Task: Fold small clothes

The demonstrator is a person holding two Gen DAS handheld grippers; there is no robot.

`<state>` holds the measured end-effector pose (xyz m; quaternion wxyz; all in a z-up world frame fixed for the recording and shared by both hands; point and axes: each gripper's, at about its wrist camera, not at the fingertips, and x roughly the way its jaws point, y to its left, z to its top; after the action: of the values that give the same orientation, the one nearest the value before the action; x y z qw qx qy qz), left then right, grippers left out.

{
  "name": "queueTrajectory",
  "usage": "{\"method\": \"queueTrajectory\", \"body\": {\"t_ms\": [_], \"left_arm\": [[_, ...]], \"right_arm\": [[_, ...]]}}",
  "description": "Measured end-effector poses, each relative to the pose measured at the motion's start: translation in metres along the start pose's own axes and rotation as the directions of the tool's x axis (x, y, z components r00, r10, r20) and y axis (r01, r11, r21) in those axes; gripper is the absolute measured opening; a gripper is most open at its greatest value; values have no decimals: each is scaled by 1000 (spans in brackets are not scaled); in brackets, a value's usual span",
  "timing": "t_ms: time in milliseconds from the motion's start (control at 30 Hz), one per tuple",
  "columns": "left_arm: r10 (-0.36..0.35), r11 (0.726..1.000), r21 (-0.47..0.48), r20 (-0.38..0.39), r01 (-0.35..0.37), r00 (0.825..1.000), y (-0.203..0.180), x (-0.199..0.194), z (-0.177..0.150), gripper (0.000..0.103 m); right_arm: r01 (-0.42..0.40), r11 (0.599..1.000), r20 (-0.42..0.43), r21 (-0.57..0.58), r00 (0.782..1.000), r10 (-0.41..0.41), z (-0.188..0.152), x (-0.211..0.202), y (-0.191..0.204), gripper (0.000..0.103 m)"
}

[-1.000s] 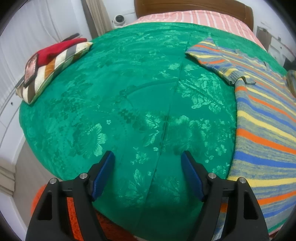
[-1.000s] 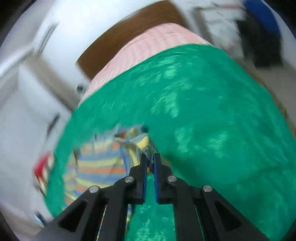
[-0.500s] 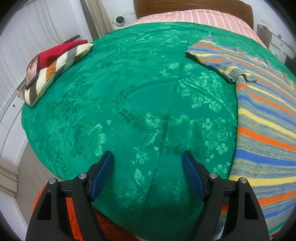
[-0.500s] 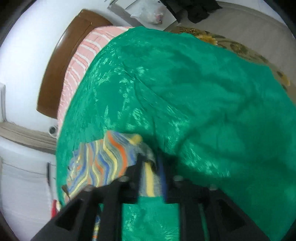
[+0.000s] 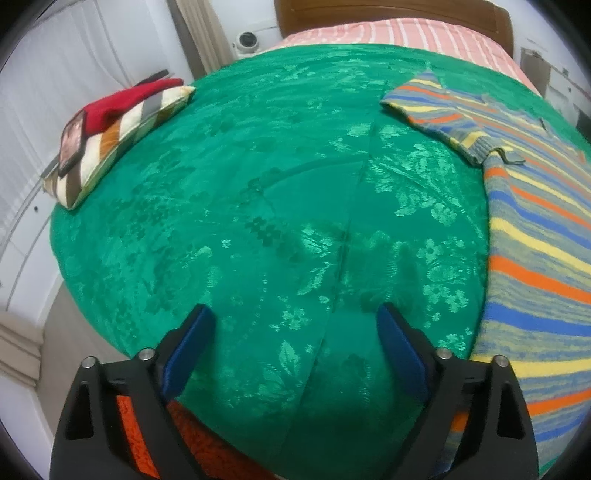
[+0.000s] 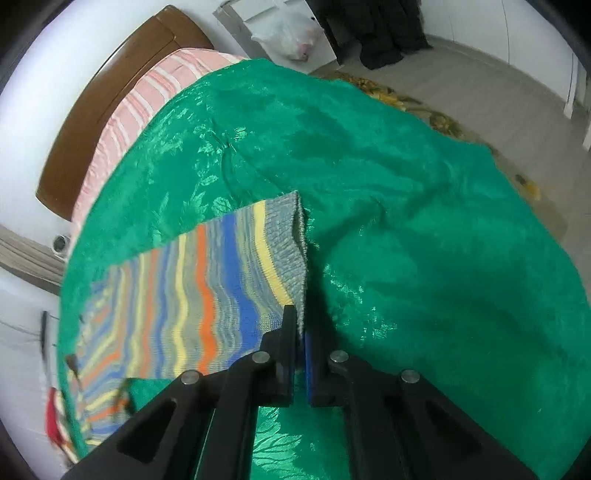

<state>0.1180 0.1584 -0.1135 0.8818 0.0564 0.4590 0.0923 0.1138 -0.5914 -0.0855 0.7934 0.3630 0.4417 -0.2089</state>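
A small striped knit sweater (image 5: 535,236) in blue, orange, yellow and grey lies on the green bedspread (image 5: 277,206), at the right of the left wrist view, one sleeve spread out toward the headboard. My left gripper (image 5: 295,332) is open and empty over bare bedspread, left of the sweater's hem. My right gripper (image 6: 300,325) is shut on the ribbed cuff of the sweater's sleeve (image 6: 221,280) and holds it stretched out above the bedspread (image 6: 424,258).
A striped cushion (image 5: 110,136) with a red cloth and a phone on it lies at the bed's far left edge. A wooden headboard (image 5: 388,11) and pink striped sheet are at the far end. Floor, a patterned rug (image 6: 443,122) and dark clothes lie beyond the bed's right side.
My right gripper has swung round and pulled the sleeve out straight; the sleeve that lay bunched is now stretched flat. My left gripper has barely moved.
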Motion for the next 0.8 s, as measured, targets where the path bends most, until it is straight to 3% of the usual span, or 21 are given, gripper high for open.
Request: {"method": "queueTrajectory", "body": {"t_ms": [167, 233, 300, 333, 400, 567, 733, 800], "left_arm": [[5, 1000, -25, -8, -5, 1000, 6, 3, 0, 102], [2, 999, -33, -8, -2, 1000, 7, 4, -1, 102], [6, 1000, -30, -3, -6, 1000, 6, 3, -1, 102], [9, 1000, -25, 2, -9, 1000, 6, 3, -2, 102], [17, 1000, -13, 12, -17, 1000, 4, 3, -3, 103], [30, 999, 16, 33, -30, 999, 1, 1, -6, 103], [61, 995, 77, 34, -64, 998, -4, -5, -5, 102], [23, 997, 68, 59, -27, 998, 1, -20, -2, 100]], "right_arm": [[46, 996, 41, -72, 998, -43, -5, 0, 12, 4], [53, 992, 61, -111, 997, -46, -12, -4, 14, 22], [79, 987, 88, -140, 994, -67, -21, -16, 15, 34], [98, 984, 112, -149, 990, -82, -27, -27, 16, 48], [155, 977, 178, -149, 976, -127, -42, -48, 15, 63], [200, 951, 291, -235, 948, -128, -100, -92, 28, 64], [137, 931, 329, -338, 944, -19, -186, -112, 51, 70], [116, 930, 346, -350, 938, 13, -212, -113, 55, 70]]}}
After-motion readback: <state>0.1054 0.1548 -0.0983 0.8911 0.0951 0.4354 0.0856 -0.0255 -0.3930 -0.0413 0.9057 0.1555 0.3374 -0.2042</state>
